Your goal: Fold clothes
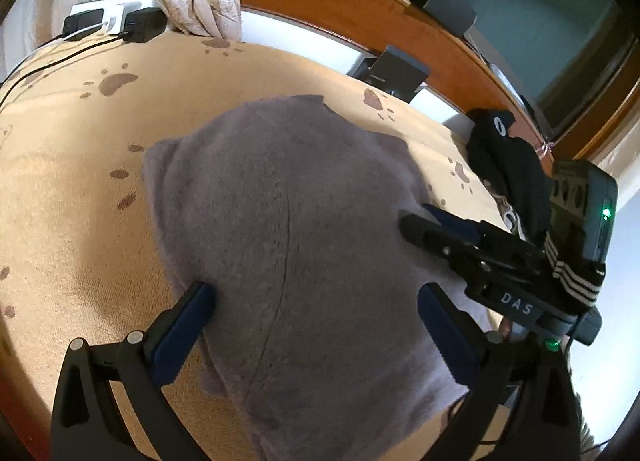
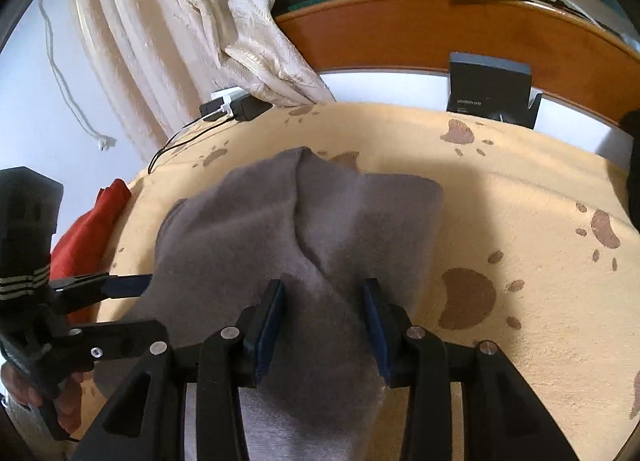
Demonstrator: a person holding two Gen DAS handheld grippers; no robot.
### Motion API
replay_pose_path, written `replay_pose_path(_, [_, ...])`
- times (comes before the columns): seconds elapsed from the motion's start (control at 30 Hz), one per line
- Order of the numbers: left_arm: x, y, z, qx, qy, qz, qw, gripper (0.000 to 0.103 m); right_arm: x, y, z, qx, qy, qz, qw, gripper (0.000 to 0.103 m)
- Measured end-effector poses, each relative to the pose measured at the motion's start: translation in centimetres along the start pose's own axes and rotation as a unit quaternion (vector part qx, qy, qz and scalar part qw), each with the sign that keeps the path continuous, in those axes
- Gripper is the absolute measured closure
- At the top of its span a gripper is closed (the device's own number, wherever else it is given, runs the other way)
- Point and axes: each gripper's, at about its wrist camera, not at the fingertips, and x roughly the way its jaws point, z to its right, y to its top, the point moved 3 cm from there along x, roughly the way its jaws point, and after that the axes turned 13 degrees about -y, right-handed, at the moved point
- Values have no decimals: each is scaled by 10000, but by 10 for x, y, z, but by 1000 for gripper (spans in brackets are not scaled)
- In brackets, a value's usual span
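Honestly, my right hand-held gripper pinches a bunched ridge of the fuzzy grey fleece garment on the tan paw-print bed blanket; pulling sideways could drag the whole fold crooked. My left hand-held gripper stands wide, pinning nothing, so the cloth may slide

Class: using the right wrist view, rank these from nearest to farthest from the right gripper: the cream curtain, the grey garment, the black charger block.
1. grey garment: between the right gripper fingers, bunched there.
2. black charger block: far bed edge, left of centre.
3. cream curtain: hanging behind the charger, upper left.
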Motion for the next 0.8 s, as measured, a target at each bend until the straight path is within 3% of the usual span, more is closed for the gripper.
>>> replay_pose_path(0.2, [-4, -2, 0, -68, -39, 71, 9999, 1, -5, -2, -6, -207, -266, 83, 9994, 61])
replay_pose_path(0.3, [-17, -2, 2, -338, -279, 258, 9987, 0, -20, 12, -1, -86, -264, 301, 9992, 61])
replay_pose_path(0.4, [-22, -4, 12, -209, -345, 364, 9985, 0, -28, 38, -2, -133, -230, 480, 9985, 61])
replay_pose_path(0.6, [-4, -22, 26, 155, -70, 103, 9998, 0, 18, 72, -29, -558, 92, -151, 9983, 61])
replay_pose_path(0.8, [-2, -36, 28, 366, -46, 127, 9992, 1, 60, 63, -50, -993, -32, -721, 9924, 60])
